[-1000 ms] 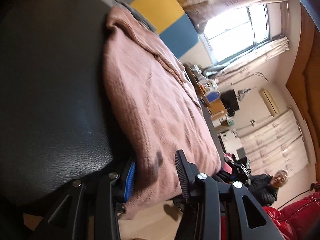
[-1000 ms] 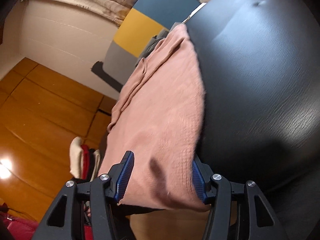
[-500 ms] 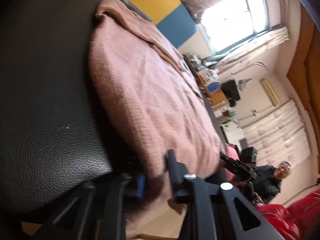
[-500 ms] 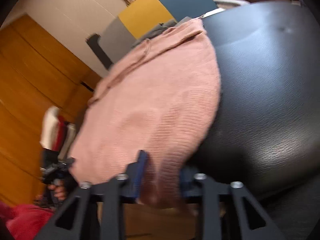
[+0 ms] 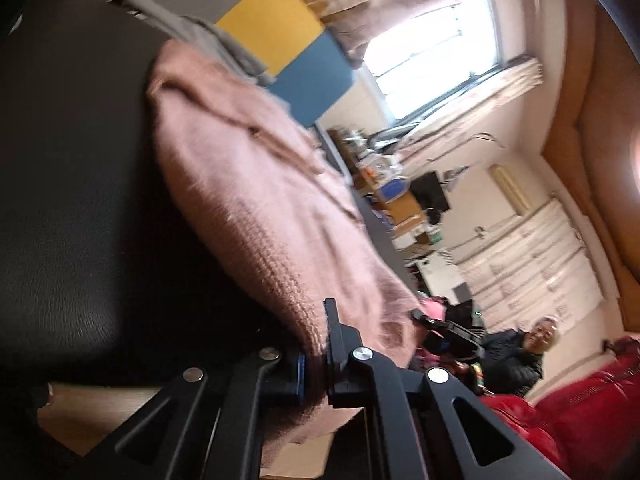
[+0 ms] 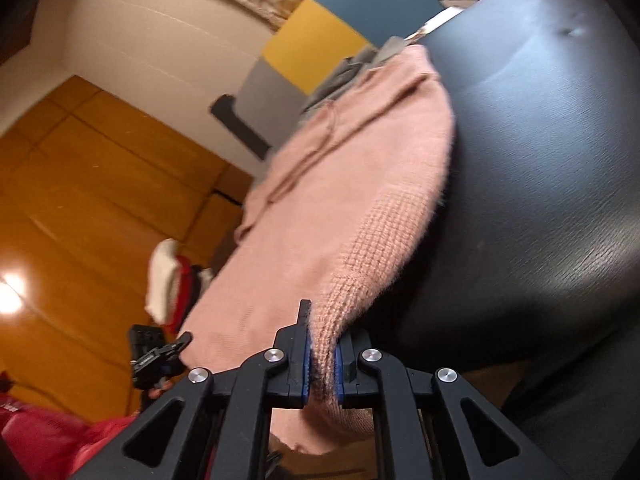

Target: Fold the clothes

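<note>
Right wrist view: your right gripper (image 6: 321, 354) is clamped on the near hem of the pink knit sweater (image 6: 320, 200).
Your left gripper (image 5: 314, 360) also seems to pinch it, though blurred; beyond, the waffle-textured sweater lies across the black leather surface (image 6: 540, 160).

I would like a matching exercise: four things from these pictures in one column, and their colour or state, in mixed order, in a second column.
1. knitted sweater
2. leather surface
3. left gripper
4. square wall panel beside the blue one

a. black
b. yellow
c. pink
d. shut on cloth

Pairs: 1-c, 2-a, 3-d, 4-b. The right gripper likewise pinches the sweater's near edge.
</note>
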A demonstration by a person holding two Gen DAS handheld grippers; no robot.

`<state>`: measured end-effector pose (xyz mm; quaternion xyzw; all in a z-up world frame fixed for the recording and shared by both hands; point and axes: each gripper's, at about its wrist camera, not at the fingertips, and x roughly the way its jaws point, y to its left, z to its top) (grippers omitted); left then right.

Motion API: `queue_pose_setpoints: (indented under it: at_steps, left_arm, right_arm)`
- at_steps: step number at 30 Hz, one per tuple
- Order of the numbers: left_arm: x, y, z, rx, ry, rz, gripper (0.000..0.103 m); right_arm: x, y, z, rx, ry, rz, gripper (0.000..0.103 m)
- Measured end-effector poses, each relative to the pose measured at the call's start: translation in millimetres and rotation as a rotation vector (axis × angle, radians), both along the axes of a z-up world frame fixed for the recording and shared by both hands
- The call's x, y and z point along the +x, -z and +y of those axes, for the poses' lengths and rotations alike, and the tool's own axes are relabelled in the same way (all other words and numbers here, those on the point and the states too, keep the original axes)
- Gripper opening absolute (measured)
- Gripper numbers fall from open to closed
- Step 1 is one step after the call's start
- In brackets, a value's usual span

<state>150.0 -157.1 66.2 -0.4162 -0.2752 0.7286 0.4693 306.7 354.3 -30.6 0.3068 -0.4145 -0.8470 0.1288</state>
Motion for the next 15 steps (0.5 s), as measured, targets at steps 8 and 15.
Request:
queue_pose_setpoints:
  at_steps: [8,15]
  left_arm:
    - [1.5,-35.0,-39.1,0.196,-0.088,-0.006,0.005]
    - [-62.3,-50.7,-38.8,0.308,-0.143,-0.078,0.005]
  right_arm:
    - [33.2,-35.9,7.0,-0.197,0.005,0.198,0.009]
    - [-5.1,-65.9,36.1,-0.296,0.052,0.279,0.009]
